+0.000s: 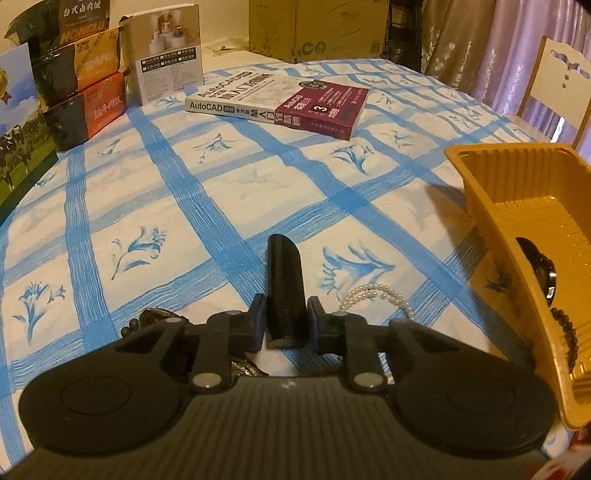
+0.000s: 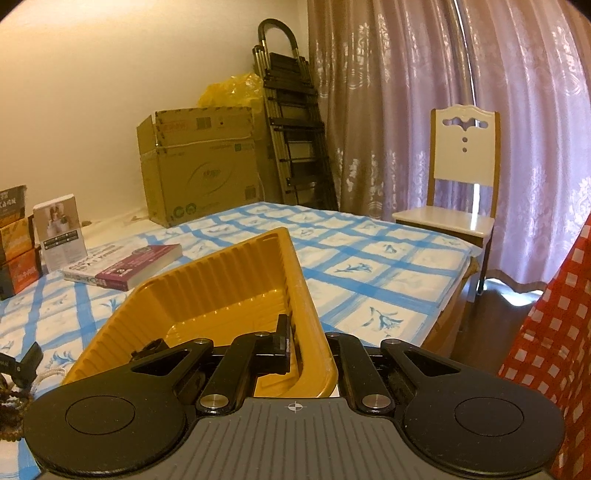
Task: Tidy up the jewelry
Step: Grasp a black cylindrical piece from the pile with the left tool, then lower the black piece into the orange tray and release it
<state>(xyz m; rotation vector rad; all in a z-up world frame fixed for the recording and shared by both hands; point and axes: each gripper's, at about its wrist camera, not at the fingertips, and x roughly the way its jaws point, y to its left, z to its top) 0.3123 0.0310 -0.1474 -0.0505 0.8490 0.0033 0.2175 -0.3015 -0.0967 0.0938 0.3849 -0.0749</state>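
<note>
My left gripper [image 1: 286, 325] is shut on a black cylindrical tube [image 1: 284, 280] that points forward over the blue-checked tablecloth. A white pearl strand [image 1: 380, 295] lies on the cloth just right of it. A dark beaded piece [image 1: 147, 321] peeks out under the left finger. My right gripper [image 2: 299, 347] is shut on the near right wall of a yellow plastic tray [image 2: 221, 291] and holds it tilted. In the left wrist view the tray [image 1: 517, 206] holds a black watch [image 1: 543, 269] and a dark bead bracelet [image 1: 569, 332].
An AutoCAD book [image 1: 280, 99] lies mid-table. Stacked food boxes [image 1: 74, 81] and a white carton [image 1: 166, 55] stand at the back left, a cardboard box [image 1: 317, 29] behind. A chair [image 2: 461, 173] stands past the table's right edge. More beads [image 2: 11, 398] lie at the left.
</note>
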